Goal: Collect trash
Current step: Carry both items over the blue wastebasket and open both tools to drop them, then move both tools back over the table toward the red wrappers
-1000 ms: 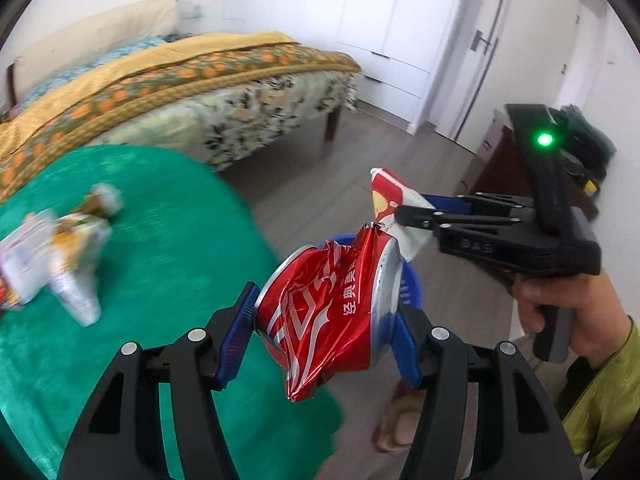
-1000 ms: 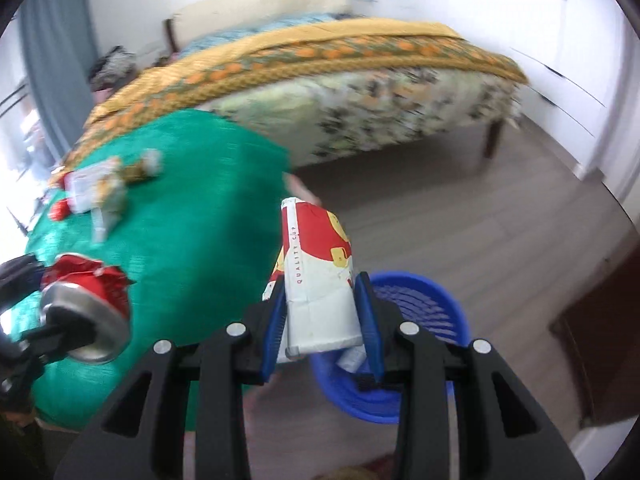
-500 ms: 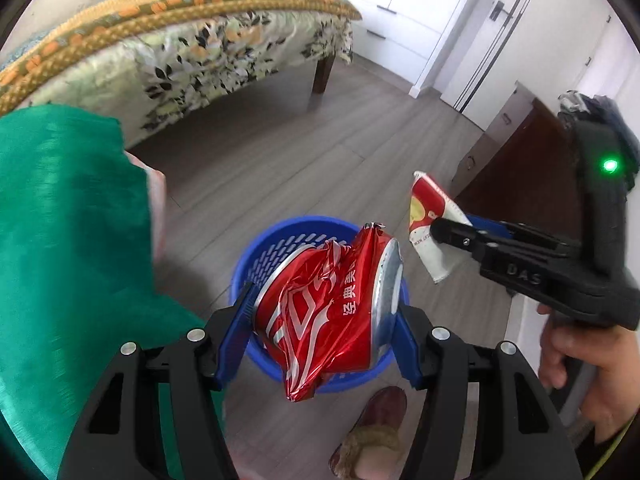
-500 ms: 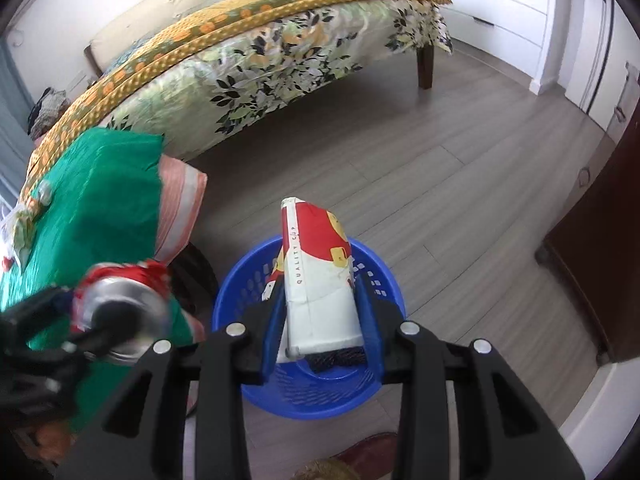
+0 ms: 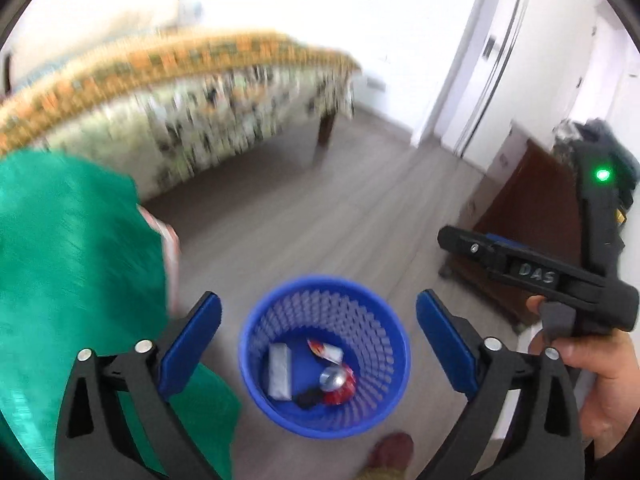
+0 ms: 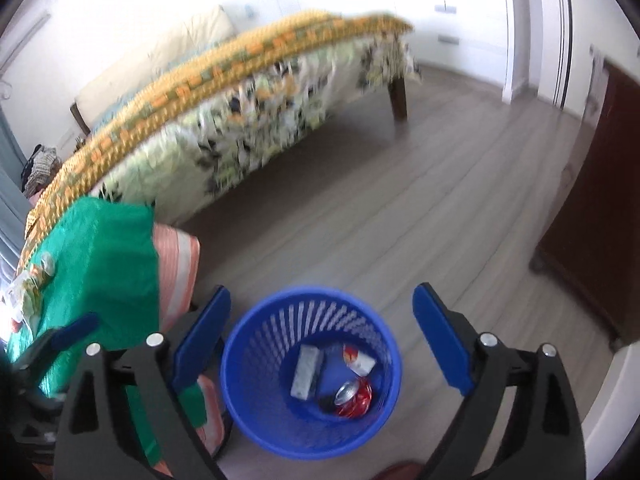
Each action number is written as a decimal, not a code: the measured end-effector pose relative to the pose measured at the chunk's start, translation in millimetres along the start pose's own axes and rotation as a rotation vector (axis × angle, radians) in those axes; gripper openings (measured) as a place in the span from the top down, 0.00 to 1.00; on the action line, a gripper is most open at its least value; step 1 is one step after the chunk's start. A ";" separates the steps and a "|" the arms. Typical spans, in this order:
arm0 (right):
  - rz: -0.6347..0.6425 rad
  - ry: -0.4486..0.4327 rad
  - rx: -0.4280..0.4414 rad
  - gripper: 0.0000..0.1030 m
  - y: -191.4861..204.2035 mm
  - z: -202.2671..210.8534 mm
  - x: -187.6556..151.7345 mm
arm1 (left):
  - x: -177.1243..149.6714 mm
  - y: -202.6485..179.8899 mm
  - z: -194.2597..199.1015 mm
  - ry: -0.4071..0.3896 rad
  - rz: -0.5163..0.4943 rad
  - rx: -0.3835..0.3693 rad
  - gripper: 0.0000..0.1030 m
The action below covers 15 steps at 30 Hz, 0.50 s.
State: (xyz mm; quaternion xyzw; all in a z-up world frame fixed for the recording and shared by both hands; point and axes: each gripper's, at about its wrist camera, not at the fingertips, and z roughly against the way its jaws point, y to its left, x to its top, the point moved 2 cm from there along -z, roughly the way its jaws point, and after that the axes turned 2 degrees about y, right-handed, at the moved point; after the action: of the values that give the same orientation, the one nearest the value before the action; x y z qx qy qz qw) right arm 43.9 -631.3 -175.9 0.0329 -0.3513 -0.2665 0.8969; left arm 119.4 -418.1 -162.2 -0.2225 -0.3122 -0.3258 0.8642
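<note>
Your left gripper (image 5: 318, 338) and right gripper (image 6: 322, 332) both hung wide open and empty over the blue lattice-walled plastic basket (image 6: 256, 344); the crushed red can (image 6: 354, 394) lay inside. Swinging back carelessly, you risked snagging the draped green cloth (image 6: 100, 260)

blur: bed (image 5: 180, 92) smeared | cut off: shoe (image 5: 390, 450) at bottom edge | unidentifiable: dark scrap (image 6: 326, 404) in basket

Blue slatted basket (image 6: 256, 364) holding a red crushed can (image 6: 354, 394); green cloth (image 6: 100, 264) covering table; bedspread (image 6: 248, 64) showing orange-yellow checks over floral print.
</note>
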 end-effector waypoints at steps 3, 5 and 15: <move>0.032 -0.068 -0.029 0.08 13.0 17.8 0.4 | 0.3 4.2 35.4 -0.072 -0.025 0.060 0.05; 0.050 -0.094 -0.033 0.07 23.9 25.7 -1.8 | -6.2 17.9 59.9 -0.091 -0.005 0.061 0.05; 0.354 -0.140 0.011 0.06 150.0 33.8 -47.4 | -71.5 146.8 153.7 0.016 0.158 0.246 0.05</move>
State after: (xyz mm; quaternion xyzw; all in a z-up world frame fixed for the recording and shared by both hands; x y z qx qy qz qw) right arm 61.2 -474.9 -142.6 -0.0431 -0.4148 -0.1040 0.9029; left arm 119.4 -196.4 -129.2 -0.1362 -0.3244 -0.2177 0.9104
